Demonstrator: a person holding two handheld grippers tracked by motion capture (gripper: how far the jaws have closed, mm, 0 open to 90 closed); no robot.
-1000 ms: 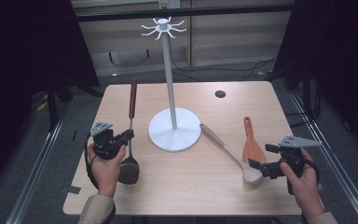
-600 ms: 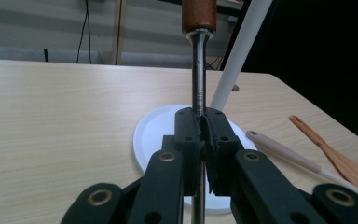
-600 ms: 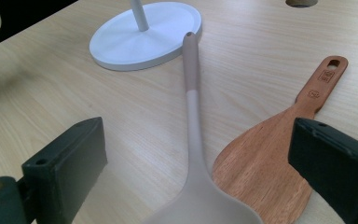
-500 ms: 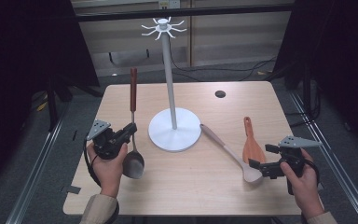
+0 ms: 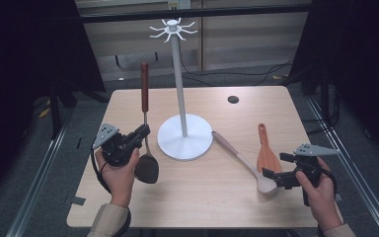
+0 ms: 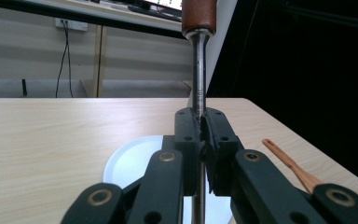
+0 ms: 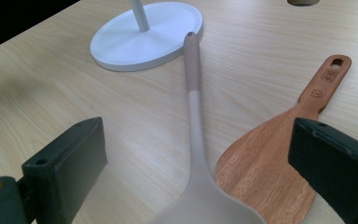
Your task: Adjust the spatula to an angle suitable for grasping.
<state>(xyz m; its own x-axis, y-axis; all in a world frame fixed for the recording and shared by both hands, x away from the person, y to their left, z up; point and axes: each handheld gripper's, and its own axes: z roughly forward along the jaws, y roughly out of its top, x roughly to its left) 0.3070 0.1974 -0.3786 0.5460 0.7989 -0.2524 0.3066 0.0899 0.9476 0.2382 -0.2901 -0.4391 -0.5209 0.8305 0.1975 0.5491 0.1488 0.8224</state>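
Wide wooden table [image 5: 217, 202] under everything, bare but for a few utensils and a small dark hole near the far edge. Tall white hook stand [image 5: 179, 89] at centre, round base [image 5: 185, 137] flat on the table, ring of hooks [image 5: 171, 29] at the top all free. Dark ladle [image 5: 145, 123] now tipped up close to vertical, brown wooden grip high, bowl [image 5: 146, 168] just above the table at the left hand; 1 second ago lying flatter, grip pointing away along the table. Left claw [image 5: 140, 134] clenched on the ladle's metal shaft [image 6: 198, 93], pads pinched tight either side of it just below the wooden grip, seen plainly in the left gripper view. Likely meaning: pick-up done, hanging on the stand next, with a long lift and a turn toward the hooks not yet made. Grey silicone spoon [image 7: 196, 140] lying slantwise, handle tip by the stand's base, bowl right at the right claw [image 5: 275, 178]. Right claw released, jaws standing wide on either side of the spoon's neck, gripping nothing. Wooden spatula [image 7: 289, 154] flat just beside the spoon, blade touching or nearly touching its bowl.
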